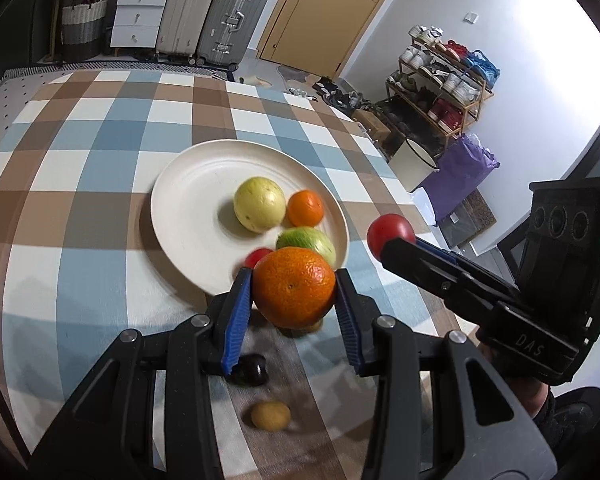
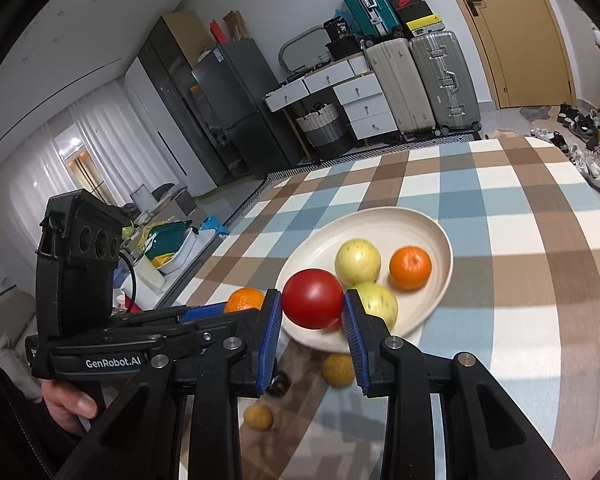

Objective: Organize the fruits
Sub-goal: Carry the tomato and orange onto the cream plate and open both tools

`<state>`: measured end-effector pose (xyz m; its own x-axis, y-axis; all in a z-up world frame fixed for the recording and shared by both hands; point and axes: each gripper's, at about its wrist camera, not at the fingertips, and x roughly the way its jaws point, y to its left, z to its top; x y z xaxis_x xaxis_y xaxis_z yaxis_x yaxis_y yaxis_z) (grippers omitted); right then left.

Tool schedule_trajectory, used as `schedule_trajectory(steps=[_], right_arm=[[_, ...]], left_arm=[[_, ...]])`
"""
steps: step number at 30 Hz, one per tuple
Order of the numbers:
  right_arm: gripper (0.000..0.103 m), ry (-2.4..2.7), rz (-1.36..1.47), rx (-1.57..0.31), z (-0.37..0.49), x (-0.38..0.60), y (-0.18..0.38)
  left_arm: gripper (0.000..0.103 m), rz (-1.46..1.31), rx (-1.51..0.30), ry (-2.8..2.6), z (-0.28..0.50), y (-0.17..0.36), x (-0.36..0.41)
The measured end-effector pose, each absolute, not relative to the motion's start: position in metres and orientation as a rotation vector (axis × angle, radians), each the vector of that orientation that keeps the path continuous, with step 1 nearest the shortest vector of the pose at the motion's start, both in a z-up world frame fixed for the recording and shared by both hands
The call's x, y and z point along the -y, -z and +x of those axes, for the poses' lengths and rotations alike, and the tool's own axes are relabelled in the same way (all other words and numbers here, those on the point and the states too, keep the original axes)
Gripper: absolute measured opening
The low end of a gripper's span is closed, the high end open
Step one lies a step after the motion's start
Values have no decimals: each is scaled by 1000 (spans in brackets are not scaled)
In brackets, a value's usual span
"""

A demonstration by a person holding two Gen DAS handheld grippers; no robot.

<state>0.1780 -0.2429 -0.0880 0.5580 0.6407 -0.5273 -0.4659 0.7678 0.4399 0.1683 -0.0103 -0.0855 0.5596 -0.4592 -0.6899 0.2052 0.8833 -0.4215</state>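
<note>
My left gripper (image 1: 294,294) is shut on a large orange (image 1: 294,286) and holds it above the near rim of a cream plate (image 1: 192,200). My right gripper (image 2: 312,308) is shut on a red tomato (image 2: 312,304), just over the plate's (image 2: 420,224) near edge; both show in the left wrist view, the gripper (image 1: 392,240) and its tomato (image 1: 388,230). On the plate lie a yellow fruit (image 1: 259,204), a small orange (image 1: 306,208), a green fruit (image 1: 310,240) and a small red fruit (image 1: 258,258), partly hidden.
On the checked tablecloth (image 1: 100,168) near me lie a dark fruit (image 1: 252,368) and small tan fruits (image 1: 271,415), (image 2: 338,370). The table edge runs at the right, with a shoe rack (image 1: 440,76) beyond. Suitcases (image 2: 420,84) and drawers stand behind the table.
</note>
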Motion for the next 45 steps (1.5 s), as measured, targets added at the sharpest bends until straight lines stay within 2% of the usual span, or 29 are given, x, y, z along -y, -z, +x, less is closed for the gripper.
schedule_trajectory(steps=[16, 36, 39, 41, 45], right_arm=[[32, -669, 267, -788, 246, 210, 94], [32, -595, 218, -888, 259, 192, 113], [35, -581, 240, -904, 258, 195, 115], [43, -579, 245, -903, 256, 195, 114], [44, -571, 255, -866, 248, 200, 107]], left_arm=[[37, -323, -952, 353, 235, 114, -12], [37, -333, -1022, 377, 258, 147, -13], [38, -322, -1024, 364, 257, 145, -14], [38, -322, -1024, 362, 256, 144, -15], [38, -315, -1008, 353, 249, 136, -16]])
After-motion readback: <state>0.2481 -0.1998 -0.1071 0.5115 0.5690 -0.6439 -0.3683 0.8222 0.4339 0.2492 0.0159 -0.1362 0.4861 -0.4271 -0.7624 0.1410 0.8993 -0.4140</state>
